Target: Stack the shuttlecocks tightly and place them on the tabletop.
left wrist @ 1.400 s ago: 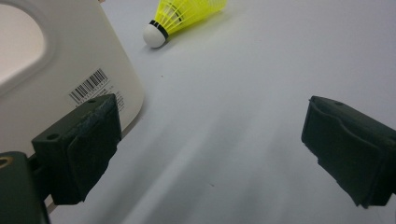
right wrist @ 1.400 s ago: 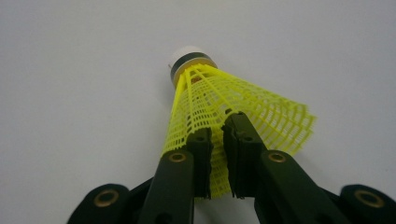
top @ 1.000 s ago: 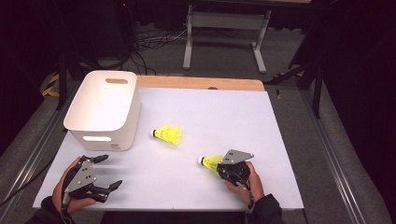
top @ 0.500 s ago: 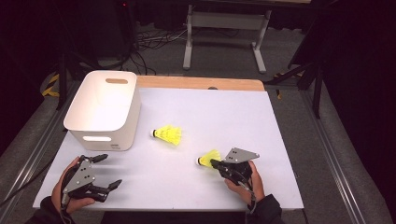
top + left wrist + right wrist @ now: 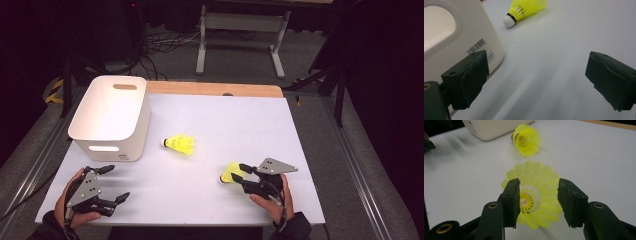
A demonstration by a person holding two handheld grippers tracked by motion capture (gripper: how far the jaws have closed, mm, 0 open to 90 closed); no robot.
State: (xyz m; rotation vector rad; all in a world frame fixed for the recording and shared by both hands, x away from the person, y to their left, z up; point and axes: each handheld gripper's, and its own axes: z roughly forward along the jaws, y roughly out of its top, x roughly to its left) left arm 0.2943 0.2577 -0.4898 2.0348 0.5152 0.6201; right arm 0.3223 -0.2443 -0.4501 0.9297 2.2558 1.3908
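A white bin (image 5: 112, 120) with cut-out handles stands at the white table's (image 5: 240, 125) left rear corner

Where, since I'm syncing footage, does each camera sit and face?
High view: above the near edge, facing forward and down on table, bin, hand-held left gripper, right gripper.
Left gripper view: looks past its open jaws at bin, far shuttlecock.
Right gripper view: jaws just opening, near shuttlecock between them.
Shared: far shuttlecock.

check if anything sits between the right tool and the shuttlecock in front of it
Nothing visible does. The right tool has just been opening, with the near shuttlecock between its jaws. The second shuttlecock lies farther off, beside the white bin.
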